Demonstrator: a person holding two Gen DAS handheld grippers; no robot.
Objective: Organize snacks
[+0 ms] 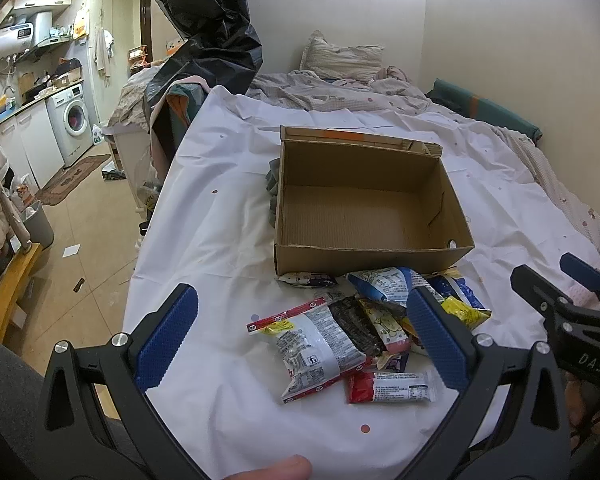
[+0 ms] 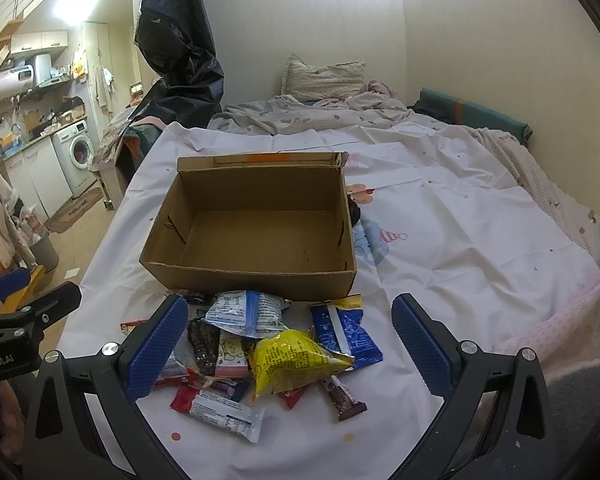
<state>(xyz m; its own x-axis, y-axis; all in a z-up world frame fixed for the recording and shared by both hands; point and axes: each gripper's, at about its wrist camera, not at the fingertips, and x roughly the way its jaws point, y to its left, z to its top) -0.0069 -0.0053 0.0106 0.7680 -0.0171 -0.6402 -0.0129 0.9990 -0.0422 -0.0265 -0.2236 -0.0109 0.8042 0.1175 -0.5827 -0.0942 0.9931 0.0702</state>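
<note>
An empty open cardboard box [image 1: 364,208] [image 2: 256,232] sits on the white sheet [image 1: 220,216] [image 2: 460,240] covering the bed. In front of it lies a pile of snack packets: a white and red packet [image 1: 316,350], a red and white bar [image 1: 392,387] [image 2: 220,412], a yellow bag [image 2: 292,360] [image 1: 462,312], a blue packet [image 2: 346,332], a blue and white packet [image 2: 246,312] [image 1: 384,282]. My left gripper [image 1: 304,328] is open above the pile. My right gripper [image 2: 286,344] is open above the pile too, holding nothing.
Crumpled bedding and a pillow [image 1: 342,56] lie behind the box. A black plastic bag [image 1: 216,28] hangs at the bed's left. The wall runs along the right. A kitchen area with a washing machine [image 1: 72,120] is far left, beyond the floor.
</note>
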